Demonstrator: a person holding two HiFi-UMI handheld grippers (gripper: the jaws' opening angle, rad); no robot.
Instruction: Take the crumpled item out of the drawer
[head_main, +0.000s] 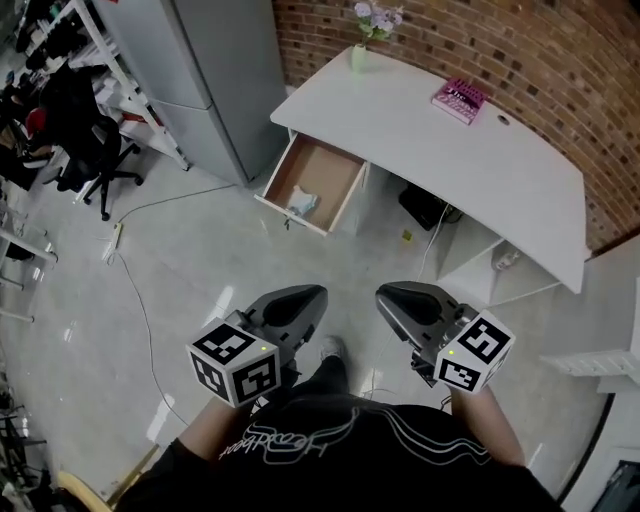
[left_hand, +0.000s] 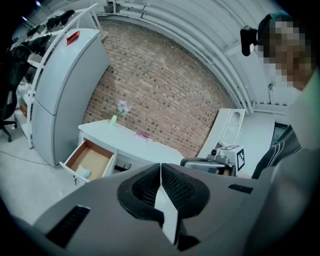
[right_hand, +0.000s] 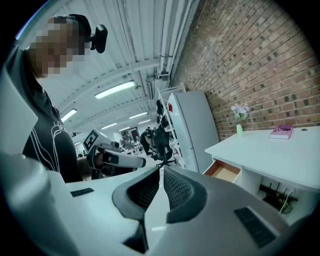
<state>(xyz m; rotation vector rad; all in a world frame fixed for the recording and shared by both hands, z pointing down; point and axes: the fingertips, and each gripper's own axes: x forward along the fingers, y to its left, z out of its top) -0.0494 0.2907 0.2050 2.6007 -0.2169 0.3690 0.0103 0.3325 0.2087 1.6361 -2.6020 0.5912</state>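
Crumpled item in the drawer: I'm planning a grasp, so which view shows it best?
The head view: it looks down into the open drawer, with the crumpled item near its front. The left gripper view shows it tiny. The right gripper view shows only the drawer, not the item.

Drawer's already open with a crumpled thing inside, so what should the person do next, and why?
Probably walk toward the open drawer. The crumpled item lies near its front, but the left tongs and right tongs hang shut and empty over the floor, well short of it.
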